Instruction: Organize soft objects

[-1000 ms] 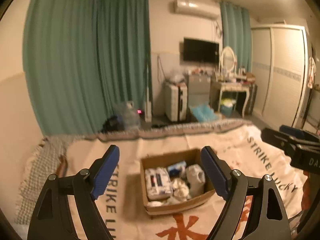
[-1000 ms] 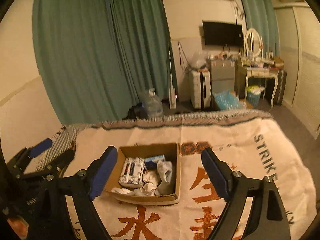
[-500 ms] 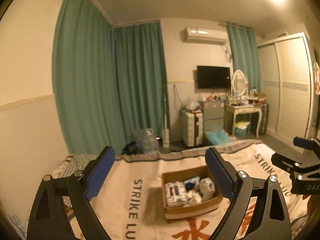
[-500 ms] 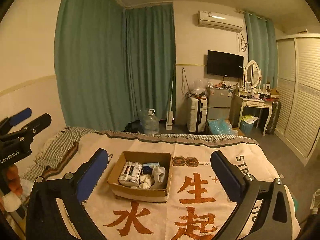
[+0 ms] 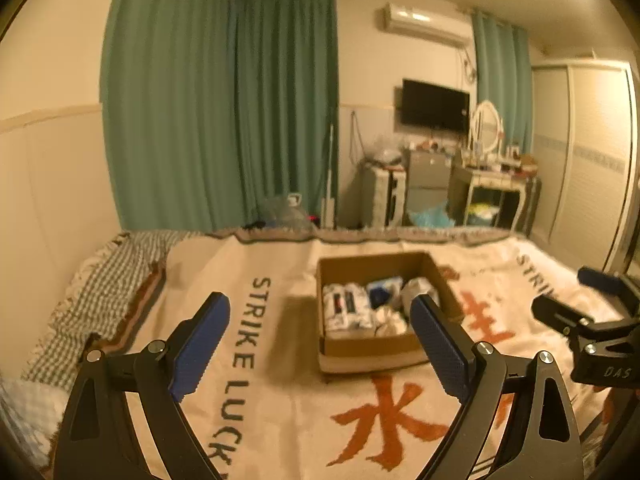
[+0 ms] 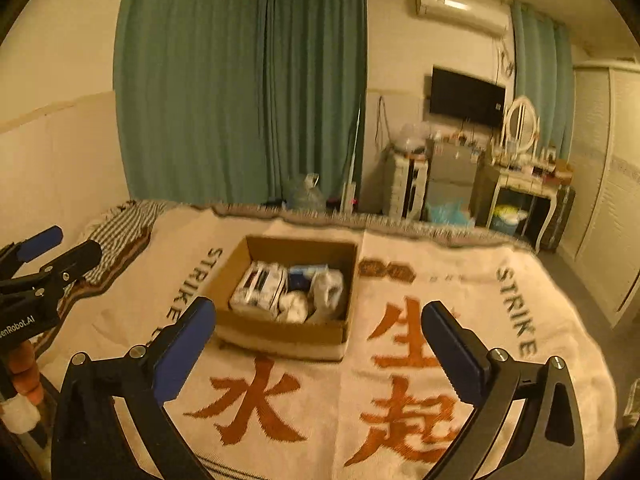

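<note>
An open cardboard box was seen resting on a cream blanket spread over the bed, lettered "STRIKE LUCKY" and marked with large orange characters. Inside it lay the soft objects — a printed tissue pack at its left, a blue packet behind, a white crumpled cloth in front and a pale bag at the right. The left tongs were held spread wide above the blanket, nothing gripped, the box framed between the blue pads. The right tongs were likewise spread wide and empty — just short of the box. Green curtains and a wall television were visible beyond the bed.
</note>
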A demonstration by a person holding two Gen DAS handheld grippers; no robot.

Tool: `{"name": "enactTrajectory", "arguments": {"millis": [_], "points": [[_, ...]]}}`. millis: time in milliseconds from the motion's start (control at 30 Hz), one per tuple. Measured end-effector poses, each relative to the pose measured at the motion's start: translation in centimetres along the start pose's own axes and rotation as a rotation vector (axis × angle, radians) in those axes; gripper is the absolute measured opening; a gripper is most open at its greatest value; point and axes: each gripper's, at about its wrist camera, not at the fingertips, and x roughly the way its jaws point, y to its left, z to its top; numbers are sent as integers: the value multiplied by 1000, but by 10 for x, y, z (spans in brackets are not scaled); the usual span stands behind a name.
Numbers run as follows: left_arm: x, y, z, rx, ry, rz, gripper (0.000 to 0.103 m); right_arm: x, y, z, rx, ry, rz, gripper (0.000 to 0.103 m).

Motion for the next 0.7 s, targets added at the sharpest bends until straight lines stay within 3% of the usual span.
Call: {"name": "enactTrajectory", "arguments": {"millis": [200, 700], "points": [[8, -6, -10, 11, 38, -1, 93, 15, 3, -11, -6, 32, -4, 103], [8, -4, -14, 6, 45, -4, 93, 17, 5, -9, 2, 35, -2, 103]]}}
